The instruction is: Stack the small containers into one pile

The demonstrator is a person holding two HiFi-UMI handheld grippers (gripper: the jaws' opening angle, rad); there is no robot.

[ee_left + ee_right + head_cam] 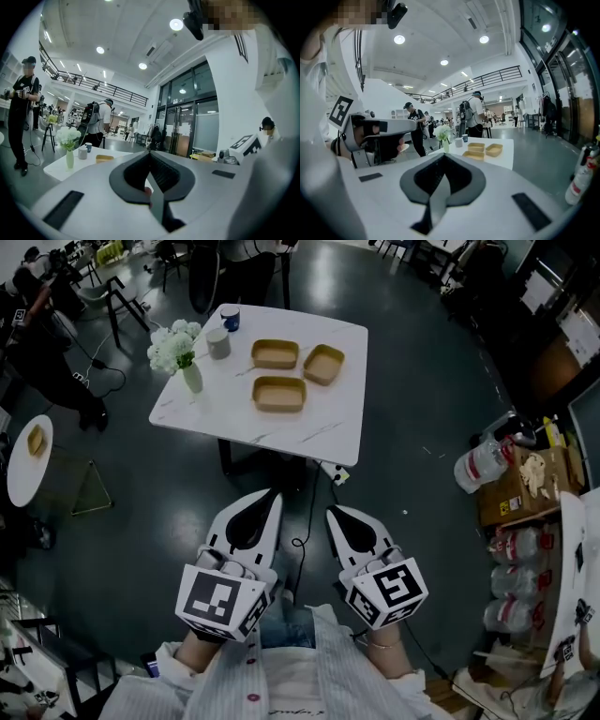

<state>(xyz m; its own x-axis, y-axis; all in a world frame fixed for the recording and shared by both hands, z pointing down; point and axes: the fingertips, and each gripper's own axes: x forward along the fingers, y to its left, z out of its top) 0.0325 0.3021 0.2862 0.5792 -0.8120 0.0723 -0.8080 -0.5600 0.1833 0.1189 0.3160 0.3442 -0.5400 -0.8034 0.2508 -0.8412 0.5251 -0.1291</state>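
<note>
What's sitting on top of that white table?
The white table holds three unstacked tan containers, all looking empty, a vase of white flowers, a grey cup and a blue cup. Whatever lies under the tabletop is covered.

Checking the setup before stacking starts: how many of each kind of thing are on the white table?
Tan containers: 3
Cups: 2, one grey, one blue
Vase of white flowers: 1
Total: 6
</note>
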